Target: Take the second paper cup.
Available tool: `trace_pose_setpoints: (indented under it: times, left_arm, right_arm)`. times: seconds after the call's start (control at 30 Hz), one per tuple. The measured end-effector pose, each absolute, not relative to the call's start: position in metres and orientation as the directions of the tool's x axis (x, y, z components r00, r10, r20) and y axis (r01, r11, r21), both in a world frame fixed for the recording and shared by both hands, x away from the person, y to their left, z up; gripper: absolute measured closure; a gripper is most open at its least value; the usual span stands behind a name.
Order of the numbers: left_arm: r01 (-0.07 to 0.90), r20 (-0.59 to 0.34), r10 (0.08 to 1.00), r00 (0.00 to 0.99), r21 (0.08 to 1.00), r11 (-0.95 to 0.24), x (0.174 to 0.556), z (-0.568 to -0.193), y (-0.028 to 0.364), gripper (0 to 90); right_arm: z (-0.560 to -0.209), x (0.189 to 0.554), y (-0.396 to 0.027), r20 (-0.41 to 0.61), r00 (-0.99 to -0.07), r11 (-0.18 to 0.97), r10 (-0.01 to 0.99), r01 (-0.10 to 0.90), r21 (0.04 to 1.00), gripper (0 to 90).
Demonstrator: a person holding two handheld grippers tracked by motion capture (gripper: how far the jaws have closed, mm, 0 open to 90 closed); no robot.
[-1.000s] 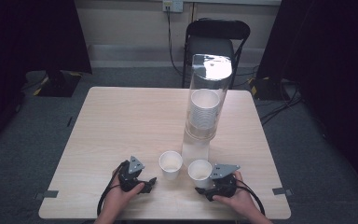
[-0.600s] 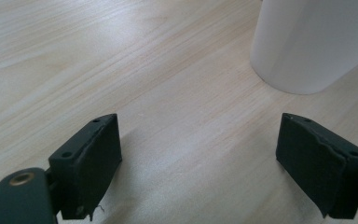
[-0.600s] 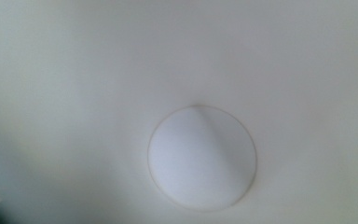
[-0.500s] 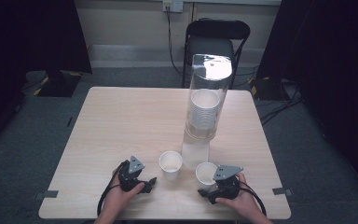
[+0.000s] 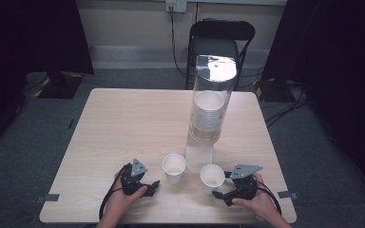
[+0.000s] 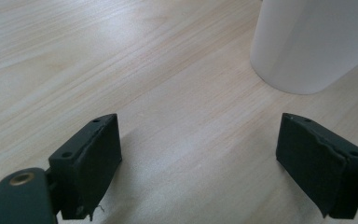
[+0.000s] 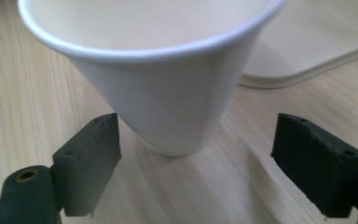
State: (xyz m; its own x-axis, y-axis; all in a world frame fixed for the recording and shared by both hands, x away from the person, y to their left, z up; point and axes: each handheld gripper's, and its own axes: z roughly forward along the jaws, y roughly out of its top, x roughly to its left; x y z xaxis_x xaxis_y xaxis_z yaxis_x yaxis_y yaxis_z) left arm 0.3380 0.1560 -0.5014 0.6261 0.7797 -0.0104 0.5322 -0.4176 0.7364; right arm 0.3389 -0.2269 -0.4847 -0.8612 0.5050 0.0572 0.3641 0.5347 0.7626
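Backing the right claw [image 5: 220,188] straight off the paper cup [image 5: 212,175] it has just set down is the step in hand, as I read it. Its jaws have just been opening and now stand wide, a clear gap on each side of the cup, so nothing is gripped. In the right gripper view the cup [image 7: 163,79] stands on the counter [image 5: 123,123] between the jaws, nearer the one at left, which sits close under the flare of the cup's wall.

To do it well, draw the claw back along its own line, low and level, without swinging sideways: a light paper cup with a narrow foot should tip at the slightest nudge from that near jaw. Lifting early would risk catching the rim.

The cup stands near the front edge, just beside the base [image 5: 199,156] of the tall clear dispenser [image 5: 211,99], which holds a stack of more cups. A second cup [image 5: 174,167] stands to its left, apart from it.

The left claw [image 5: 153,184] rests on the counter, jaws wide and empty, with that second cup [image 6: 307,42] ahead and off to one side. It is best kept still until the right hand is clear.
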Motion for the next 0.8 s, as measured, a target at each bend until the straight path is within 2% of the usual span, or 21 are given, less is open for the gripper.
trace_pose_setpoints:
  times: [0.47,0.8]
  left_arm:
    - [0.532,-0.01,0.78,0.626,0.736,-0.418,0.338,-0.501,0.156,13.6]
    - [0.536,-0.009,0.78,0.625,0.732,-0.421,0.338,-0.501,0.156,13.6]
  right_arm:
    - [-0.483,0.344,-0.256,0.071,-0.847,0.522,0.526,0.388,0.759,14.4]
    - [-0.485,0.348,-0.283,0.061,-0.815,0.521,0.577,0.424,0.741,14.4]
